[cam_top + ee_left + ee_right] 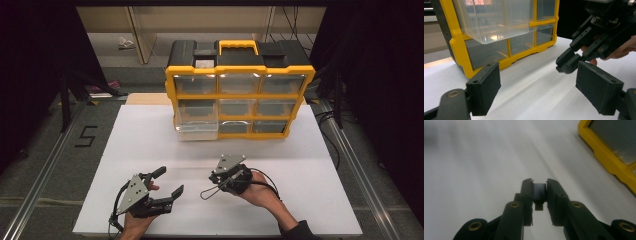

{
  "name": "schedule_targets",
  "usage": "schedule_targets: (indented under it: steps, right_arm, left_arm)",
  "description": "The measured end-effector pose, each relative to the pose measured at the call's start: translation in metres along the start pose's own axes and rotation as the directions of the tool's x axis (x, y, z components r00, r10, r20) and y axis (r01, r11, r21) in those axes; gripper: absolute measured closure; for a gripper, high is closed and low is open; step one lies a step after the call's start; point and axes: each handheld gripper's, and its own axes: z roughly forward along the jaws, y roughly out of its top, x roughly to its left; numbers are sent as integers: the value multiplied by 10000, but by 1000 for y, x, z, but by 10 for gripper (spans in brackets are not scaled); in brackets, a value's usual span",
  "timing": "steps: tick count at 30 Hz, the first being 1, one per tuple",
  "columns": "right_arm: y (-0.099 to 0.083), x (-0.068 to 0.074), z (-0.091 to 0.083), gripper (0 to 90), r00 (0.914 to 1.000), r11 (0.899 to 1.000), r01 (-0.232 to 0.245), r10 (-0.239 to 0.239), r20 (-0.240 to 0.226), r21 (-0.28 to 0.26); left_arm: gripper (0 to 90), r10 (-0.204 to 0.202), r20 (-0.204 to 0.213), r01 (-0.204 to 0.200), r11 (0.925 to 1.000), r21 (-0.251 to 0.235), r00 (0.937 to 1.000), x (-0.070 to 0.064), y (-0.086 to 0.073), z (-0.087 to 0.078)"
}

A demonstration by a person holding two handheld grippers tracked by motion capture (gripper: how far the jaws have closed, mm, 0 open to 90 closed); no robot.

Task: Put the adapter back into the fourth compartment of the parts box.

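Note:
A yellow and black drawer organizer (240, 92) stands at the back of the white table top (150, 145). Its bottom left clear drawer (196, 131) is pulled partway out; the left gripper view shows that drawer (496, 20) jutting from the yellow frame (451, 42). My left gripper (171, 181) rests open at the front left, its jaws (541, 87) wide apart with nothing between them. My right gripper (214, 176) is at the front centre, pointing left, and is shut on a small dark block (540, 192). It also shows in the left gripper view (566, 66).
The organizer's other clear drawers (239, 84) are pushed in. A thin wire loop (207, 193) lies on the table by the right gripper. A black "5" mark (86, 136) is on the floor to the left. Metal rails (350, 160) run along both sides.

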Motion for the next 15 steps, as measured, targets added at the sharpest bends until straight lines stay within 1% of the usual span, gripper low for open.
schedule_targets:
  steps: [11,15]
  right_arm:
    - [3,-6,-16,761,9997,9980,-181,192,176,-605]
    - [5,-9,-22,760,9993,9960,-237,260,258,-857]
  left_arm:
    - [193,26,-24,-26,10000,17,10000,0,0,0]
    - [193,-35,-61,35,10000,13,10000,1,-1,0]
